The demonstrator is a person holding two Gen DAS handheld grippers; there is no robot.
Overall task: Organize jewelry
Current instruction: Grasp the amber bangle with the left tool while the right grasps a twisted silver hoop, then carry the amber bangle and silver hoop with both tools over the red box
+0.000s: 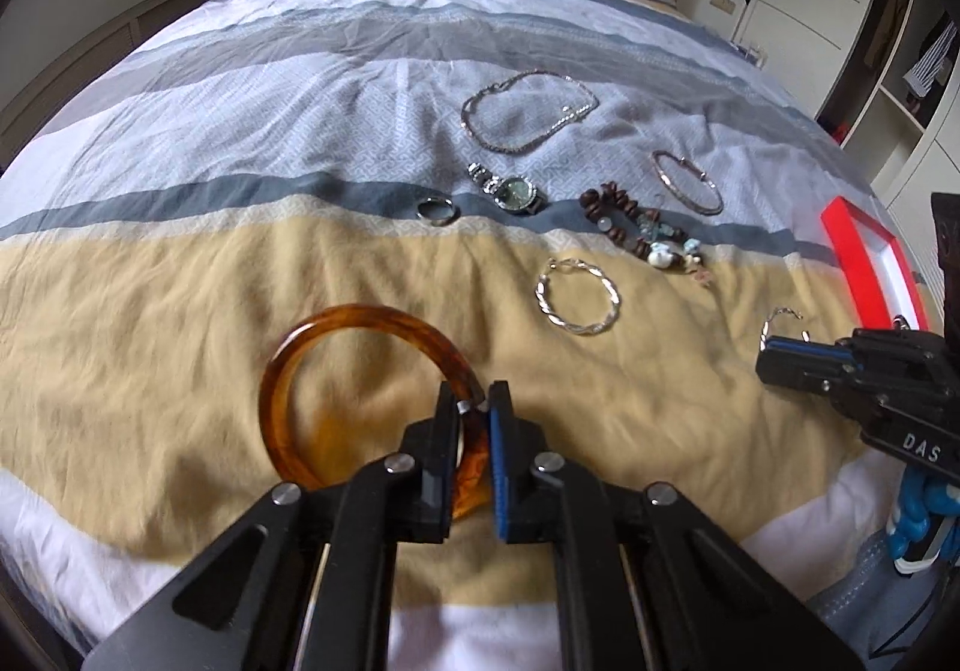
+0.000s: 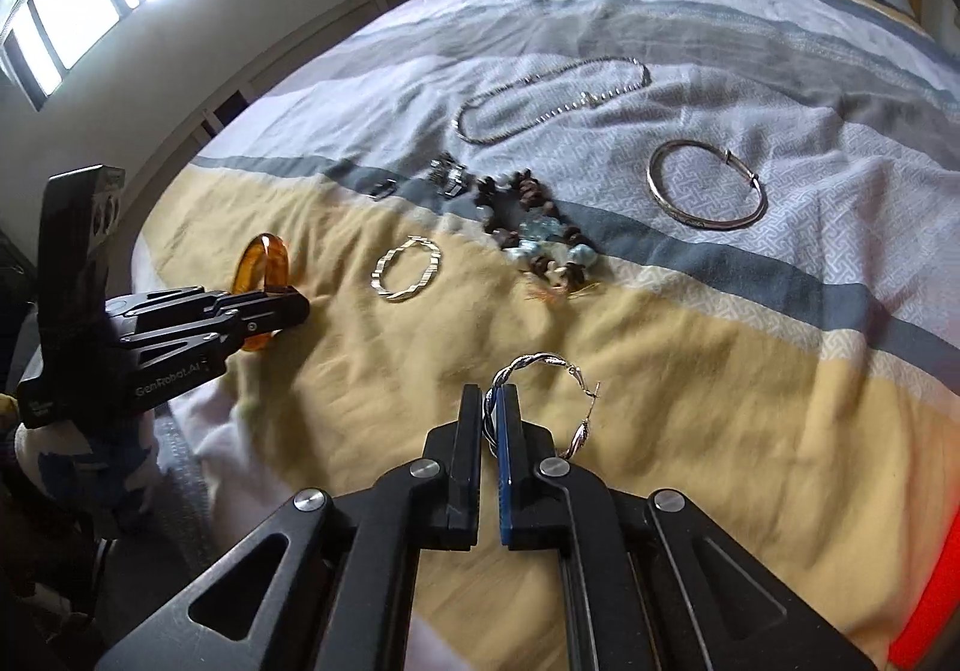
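Jewelry lies spread across the bed (image 1: 180, 263), mostly on the tan band and the grey stripe beyond it. From my left: my left gripper (image 1: 474, 401) is clamped on the near right rim of the amber bangle (image 1: 312, 353), which in my right camera stands tilted up on edge off the cover. Left of the bangle the tan cloth is bare out to the bed's side, so I have open room there. Next comes one small ring (image 1: 437, 209), then one watch (image 1: 510, 188) lying with its strap running toward the far left. Past them one long chain (image 1: 528, 110) loops wide across the pale cloth. One twisted silver bracelet (image 1: 577, 297) lies flat on the tan, clear of its neighbours. One beaded bracelet (image 1: 642, 227) stretches diagonally, far left to near right. One thin metal bangle (image 1: 687, 182) sits well beyond it. Rightmost, my right gripper (image 2: 495, 407) is pinched tight on one twisted hoop (image 2: 540, 365), its ring opening out to the right of the fingers. A red box (image 1: 864, 263) sits at the bed's right edge, close by that gripper.
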